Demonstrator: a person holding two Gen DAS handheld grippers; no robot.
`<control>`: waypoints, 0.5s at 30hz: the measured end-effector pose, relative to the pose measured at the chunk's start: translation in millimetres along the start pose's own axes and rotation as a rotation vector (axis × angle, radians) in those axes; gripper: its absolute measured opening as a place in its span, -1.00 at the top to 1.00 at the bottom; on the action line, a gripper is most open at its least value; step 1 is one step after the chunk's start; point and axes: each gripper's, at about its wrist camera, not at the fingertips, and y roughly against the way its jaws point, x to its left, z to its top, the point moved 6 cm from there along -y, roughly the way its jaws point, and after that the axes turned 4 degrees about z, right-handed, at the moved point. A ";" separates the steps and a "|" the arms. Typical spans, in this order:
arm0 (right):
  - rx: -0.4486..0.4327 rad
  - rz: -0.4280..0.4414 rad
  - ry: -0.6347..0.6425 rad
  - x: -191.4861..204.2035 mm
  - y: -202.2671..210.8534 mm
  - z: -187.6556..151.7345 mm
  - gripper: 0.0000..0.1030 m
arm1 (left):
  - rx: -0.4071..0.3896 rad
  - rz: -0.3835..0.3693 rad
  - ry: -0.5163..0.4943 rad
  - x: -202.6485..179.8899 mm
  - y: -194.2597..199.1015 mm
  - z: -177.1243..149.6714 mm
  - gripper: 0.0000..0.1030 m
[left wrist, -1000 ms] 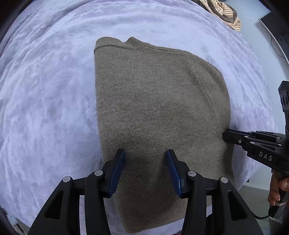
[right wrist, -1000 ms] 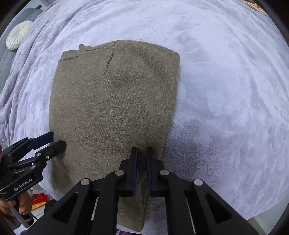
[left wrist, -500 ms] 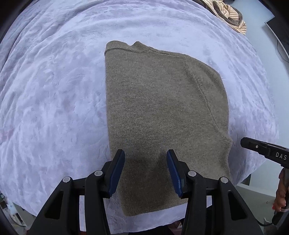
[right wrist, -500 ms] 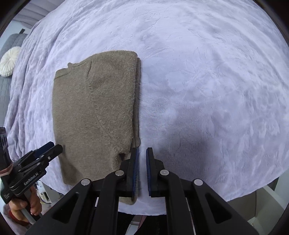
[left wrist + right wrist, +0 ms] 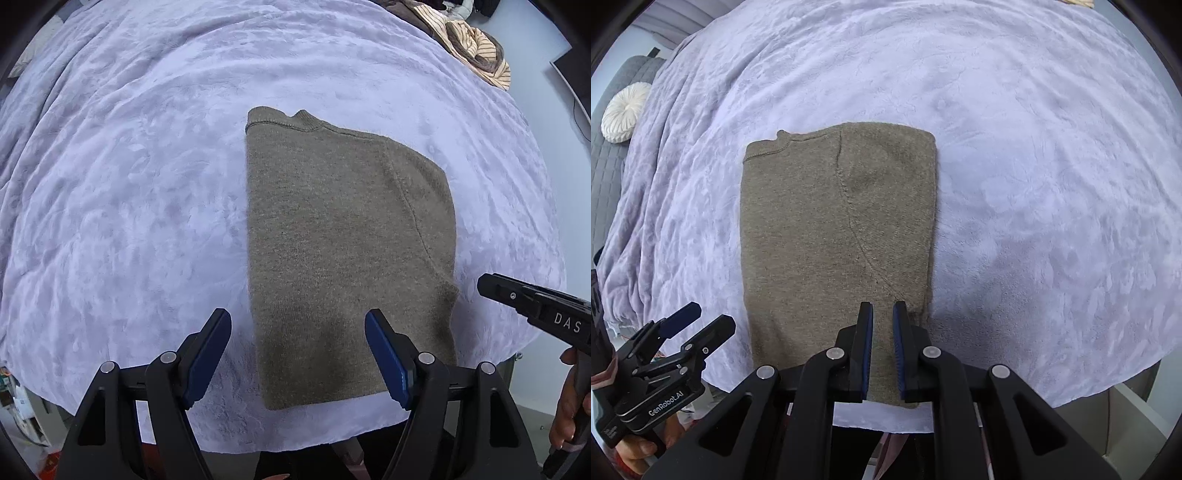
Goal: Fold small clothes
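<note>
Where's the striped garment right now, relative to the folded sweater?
In the left wrist view, the striped garment lies bunched at the far right edge of the lavender blanket, well beyond the folded sweater and apart from it.

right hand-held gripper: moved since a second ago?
Yes. The right hand-held gripper has lifted away from the sweater on the blanket, which now looks smaller; its jaws have just been opening, nothing between them.
</note>
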 end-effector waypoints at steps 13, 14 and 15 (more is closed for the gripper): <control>-0.086 -0.140 0.045 14.1 10.5 3.9 -0.99 | -0.021 0.052 0.012 7.6 7.7 10.7 -1.00; -0.094 -0.155 0.048 13.5 11.2 4.6 -0.99 | -0.023 0.063 0.009 7.8 7.8 11.1 -1.00; -0.100 -0.172 0.050 12.6 11.9 5.5 -0.99 | -0.027 0.074 0.006 7.3 8.2 11.0 -1.00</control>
